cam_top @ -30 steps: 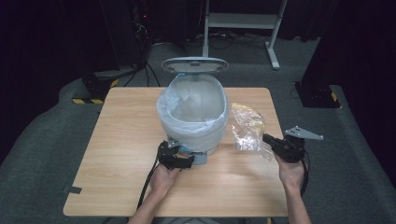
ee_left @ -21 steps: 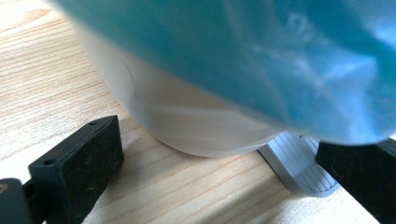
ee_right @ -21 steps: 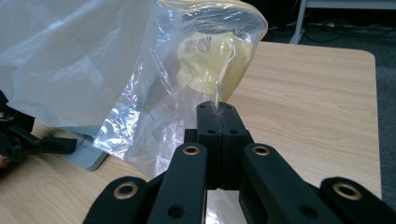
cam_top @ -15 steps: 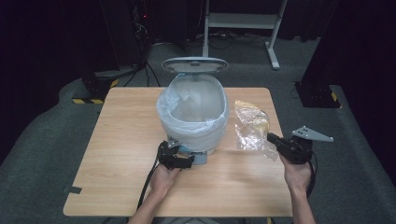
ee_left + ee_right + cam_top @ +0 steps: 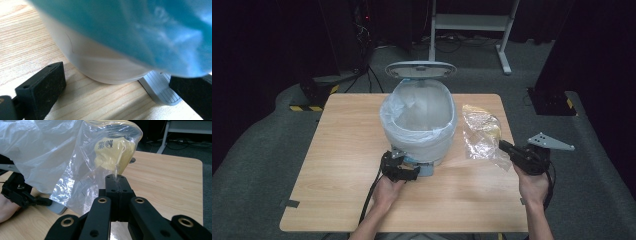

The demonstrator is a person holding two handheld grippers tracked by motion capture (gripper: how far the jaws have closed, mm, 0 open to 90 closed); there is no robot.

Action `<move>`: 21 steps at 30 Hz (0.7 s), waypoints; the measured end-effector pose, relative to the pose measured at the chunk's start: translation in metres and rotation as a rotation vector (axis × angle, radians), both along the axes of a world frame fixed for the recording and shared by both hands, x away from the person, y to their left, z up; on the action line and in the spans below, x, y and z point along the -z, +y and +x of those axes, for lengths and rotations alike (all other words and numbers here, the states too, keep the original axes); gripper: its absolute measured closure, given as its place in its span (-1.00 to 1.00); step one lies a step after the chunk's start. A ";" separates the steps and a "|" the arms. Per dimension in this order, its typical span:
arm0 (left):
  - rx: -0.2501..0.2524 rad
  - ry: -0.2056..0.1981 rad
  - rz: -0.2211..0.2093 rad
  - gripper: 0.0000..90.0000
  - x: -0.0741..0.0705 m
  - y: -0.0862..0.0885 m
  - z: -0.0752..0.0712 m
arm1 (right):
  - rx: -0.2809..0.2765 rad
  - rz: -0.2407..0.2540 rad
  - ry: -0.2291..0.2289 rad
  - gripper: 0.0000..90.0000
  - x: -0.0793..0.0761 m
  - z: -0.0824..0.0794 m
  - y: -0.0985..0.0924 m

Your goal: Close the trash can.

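Your right gripper (image 5: 116, 178) has its jaws pressed together on a corner of the clear plastic bag (image 5: 482, 135), the one with something yellow (image 5: 112, 151) crumpled inside it. In the right gripper view the film is pinched right at the jaw tips and the rest of the bag rises ahead of them. Seen from the high view, the bag lies on the table (image 5: 337, 150) just to the right of the lined bin (image 5: 419, 120), with its long side running from your gripper up and away toward the far edge, and the pinched corner is the end closest to you. What matters for the next move is that the bin's open mouth sits to the left of the bag and higher than the tabletop, with the lid (image 5: 420, 69) standing up at the back. So, as I judge it, the bag has to go up and then across to the left to clear the rim, not straight forward. Your right hand is plainly the nearer one to the bag. Your left gripper (image 5: 399, 167) is down at the front foot of the bin, jaws spread apart, one on each side of the grey pedal (image 5: 162, 86) at the base; in the left gripper view one jaw sits by the pedal's edge, though I can't tell whether it is pushing it down. Nothing is held between those jaws.
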State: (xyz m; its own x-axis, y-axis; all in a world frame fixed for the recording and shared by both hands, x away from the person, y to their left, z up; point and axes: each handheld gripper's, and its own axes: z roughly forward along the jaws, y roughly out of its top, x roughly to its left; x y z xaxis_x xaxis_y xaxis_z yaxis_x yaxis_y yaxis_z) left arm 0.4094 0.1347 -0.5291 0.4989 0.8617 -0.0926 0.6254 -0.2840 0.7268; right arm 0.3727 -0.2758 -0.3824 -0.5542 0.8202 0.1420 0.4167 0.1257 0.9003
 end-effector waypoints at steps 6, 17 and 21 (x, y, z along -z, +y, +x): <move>0.000 0.000 -0.001 -0.99 0.000 0.000 0.000 | -0.012 0.007 -0.017 1.00 -0.010 0.000 0.001; 0.000 0.000 -0.001 -0.99 0.000 0.000 0.000 | -0.058 0.028 -0.034 1.00 -0.031 0.000 0.003; 0.000 0.000 0.000 -0.99 0.000 0.000 0.000 | -0.077 0.038 -0.038 1.00 -0.037 0.000 0.004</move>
State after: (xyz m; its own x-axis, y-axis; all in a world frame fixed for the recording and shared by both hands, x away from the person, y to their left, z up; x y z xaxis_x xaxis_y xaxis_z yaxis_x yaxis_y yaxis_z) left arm 0.4095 0.1348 -0.5292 0.4990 0.8616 -0.0928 0.6253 -0.2839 0.7269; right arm 0.3730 -0.2716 -0.3453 -0.6206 0.7696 0.1504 0.3731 0.1211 0.9199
